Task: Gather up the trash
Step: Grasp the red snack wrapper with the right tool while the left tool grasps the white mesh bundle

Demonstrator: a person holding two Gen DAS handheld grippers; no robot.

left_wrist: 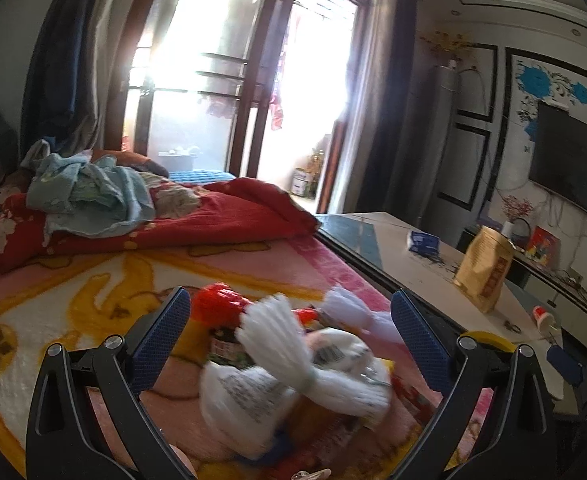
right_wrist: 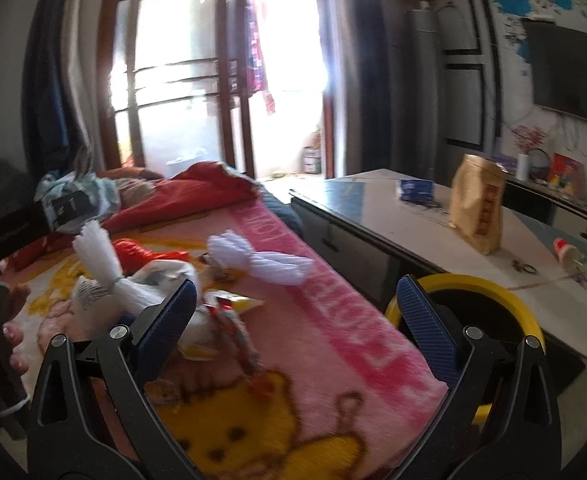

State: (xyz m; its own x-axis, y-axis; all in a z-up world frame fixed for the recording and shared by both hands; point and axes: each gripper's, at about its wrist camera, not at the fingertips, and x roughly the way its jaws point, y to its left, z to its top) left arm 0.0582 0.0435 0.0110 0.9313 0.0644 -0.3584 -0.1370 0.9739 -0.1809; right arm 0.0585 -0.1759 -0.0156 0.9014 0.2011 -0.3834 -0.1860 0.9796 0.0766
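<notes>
Trash lies in a heap on the pink cartoon blanket [right_wrist: 333, 320] of the bed. A knotted white plastic bag [left_wrist: 293, 376] sits between my left gripper's [left_wrist: 293, 320] open fingers, with a red-capped bottle [left_wrist: 217, 308] behind it. A second white crumpled bag [right_wrist: 261, 260] lies farther right. In the right wrist view the knotted bag [right_wrist: 133, 288] and a yellow-red wrapper [right_wrist: 229, 312] lie by my open, empty right gripper's [right_wrist: 297, 304] left finger. A yellow-rimmed black bin [right_wrist: 473, 320] stands beside the bed, behind the right finger.
A red quilt [left_wrist: 213, 216] and blue clothes [left_wrist: 93, 184] lie at the bed's far end. A white table [right_wrist: 453, 232] to the right holds a tan paper bag [right_wrist: 477, 208], a blue packet [right_wrist: 413, 190] and a small cup [right_wrist: 565, 250]. A hand [right_wrist: 13, 332] shows at left.
</notes>
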